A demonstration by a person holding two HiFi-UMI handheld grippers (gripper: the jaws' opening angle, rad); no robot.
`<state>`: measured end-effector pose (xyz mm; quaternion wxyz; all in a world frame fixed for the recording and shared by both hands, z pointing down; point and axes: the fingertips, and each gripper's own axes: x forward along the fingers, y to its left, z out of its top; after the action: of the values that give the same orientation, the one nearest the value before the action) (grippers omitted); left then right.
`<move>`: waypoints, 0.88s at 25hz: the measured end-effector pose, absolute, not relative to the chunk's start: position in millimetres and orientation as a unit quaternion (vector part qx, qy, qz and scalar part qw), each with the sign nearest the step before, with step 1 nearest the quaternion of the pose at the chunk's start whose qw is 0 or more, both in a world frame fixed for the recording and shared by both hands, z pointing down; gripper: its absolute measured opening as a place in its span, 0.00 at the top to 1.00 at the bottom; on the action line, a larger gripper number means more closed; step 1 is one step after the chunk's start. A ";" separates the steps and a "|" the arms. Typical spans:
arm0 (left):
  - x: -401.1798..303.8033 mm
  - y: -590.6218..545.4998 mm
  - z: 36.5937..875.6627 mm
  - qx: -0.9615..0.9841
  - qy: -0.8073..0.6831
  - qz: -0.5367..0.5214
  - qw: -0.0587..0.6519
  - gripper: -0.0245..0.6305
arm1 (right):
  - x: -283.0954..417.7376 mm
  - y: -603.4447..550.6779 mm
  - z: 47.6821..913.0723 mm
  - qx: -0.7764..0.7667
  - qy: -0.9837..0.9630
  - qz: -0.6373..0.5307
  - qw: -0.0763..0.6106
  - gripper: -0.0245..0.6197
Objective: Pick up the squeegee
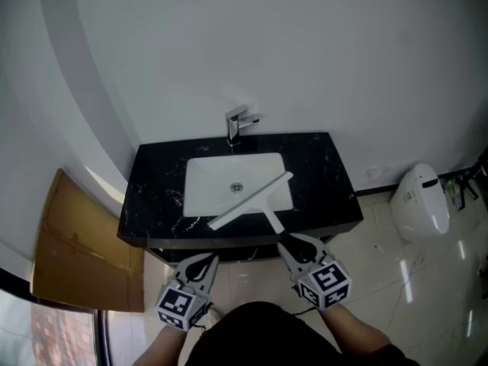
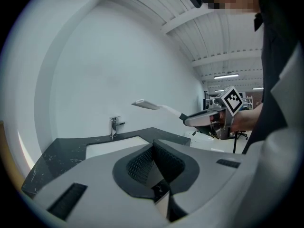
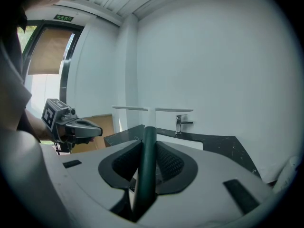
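The squeegee (image 1: 249,200) has a long white blade and a dark green handle (image 3: 147,151). It hangs in the air over the front of the white sink (image 1: 210,178), its blade slanting from lower left to upper right. My right gripper (image 1: 293,244) is shut on the handle, in front of the black counter (image 1: 152,197). In the right gripper view the blade (image 3: 152,109) stands crosswise above the jaws. My left gripper (image 1: 207,261) is shut with nothing in it, low at the left and apart from the squeegee. The left gripper view shows the squeegee (image 2: 147,104) held out by the right gripper (image 2: 197,120).
A chrome tap (image 1: 236,124) stands behind the sink against the white wall. Flattened brown cardboard (image 1: 76,242) leans left of the vanity. A white rounded fixture (image 1: 421,200) sits on the tiled floor at the right.
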<state>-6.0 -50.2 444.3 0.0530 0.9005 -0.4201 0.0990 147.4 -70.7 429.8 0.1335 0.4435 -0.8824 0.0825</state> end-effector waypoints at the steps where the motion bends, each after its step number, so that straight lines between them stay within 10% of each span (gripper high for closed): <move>1: -9.0 -49.8 445.4 0.901 -0.418 0.100 0.053 0.97 | 144.6 -70.2 429.9 0.445 -0.882 0.083 0.134 0.80; 22: -40.1 -35.1 445.6 0.899 -0.423 0.097 0.062 0.97 | 117.4 -62.1 424.3 0.450 -0.881 0.073 0.131 0.80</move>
<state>-40.1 -35.1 445.6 0.0622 0.8987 -0.4232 0.0972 117.4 -62.1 424.3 0.1307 0.4497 -0.8805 0.0735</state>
